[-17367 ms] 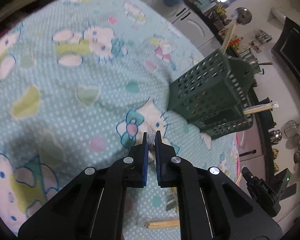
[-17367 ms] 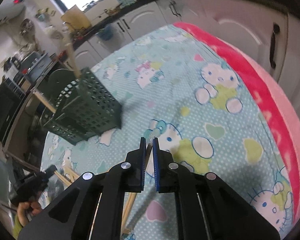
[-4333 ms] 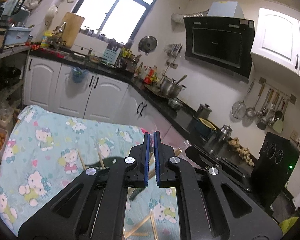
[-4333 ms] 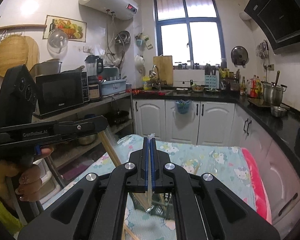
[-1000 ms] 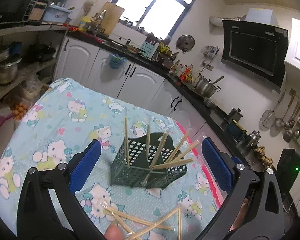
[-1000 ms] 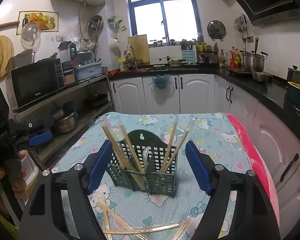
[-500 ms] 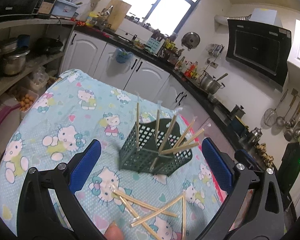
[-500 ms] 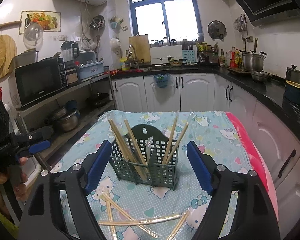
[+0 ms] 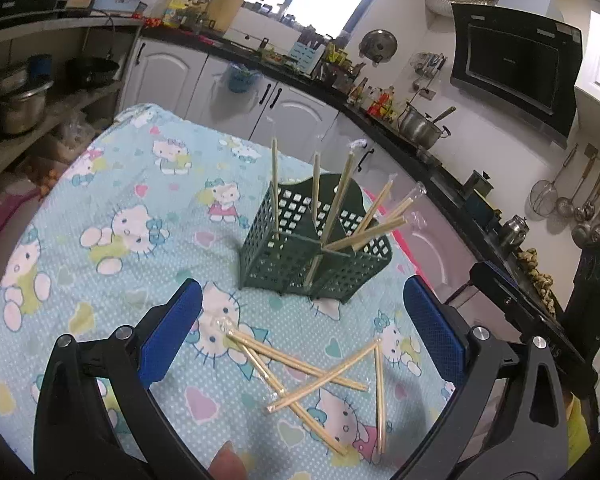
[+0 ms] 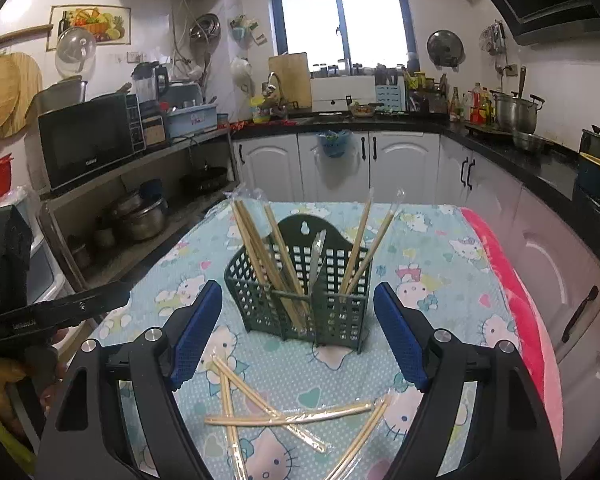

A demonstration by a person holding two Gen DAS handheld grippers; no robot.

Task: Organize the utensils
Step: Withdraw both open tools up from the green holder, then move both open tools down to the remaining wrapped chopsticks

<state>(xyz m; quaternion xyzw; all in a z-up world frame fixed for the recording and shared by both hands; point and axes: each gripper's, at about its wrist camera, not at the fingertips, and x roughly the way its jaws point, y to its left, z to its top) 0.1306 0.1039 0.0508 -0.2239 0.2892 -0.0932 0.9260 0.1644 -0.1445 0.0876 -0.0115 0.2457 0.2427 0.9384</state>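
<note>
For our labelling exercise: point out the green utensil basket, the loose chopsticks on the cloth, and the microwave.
green utensil basket [image 10: 332, 320], right wrist view, front wall.
loose chopsticks [image 10: 288, 420], right wrist view, wrapped stick's middle.
microwave [image 10: 86, 146], right wrist view, door.

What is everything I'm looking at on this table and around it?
Utensil holder: one, dark green, perforated, standing mid-table.
Chopsticks in holder: several wrapped pairs, pale wood, leaning out of its compartments.
Loose chopsticks: about four wrapped pairs, pale wood, crossed on the cloth in front of the holder.
Tablecloth: one, light blue with cartoon cats.
Blanket: one, pink, under the cloth at the table's right edge.
Microwave: one, black, on the shelf at left.
Pot: one, steel, on the counter at right.
Left gripper: black with blue pads, open, empty.
Right gripper: the same, open, empty.
</note>
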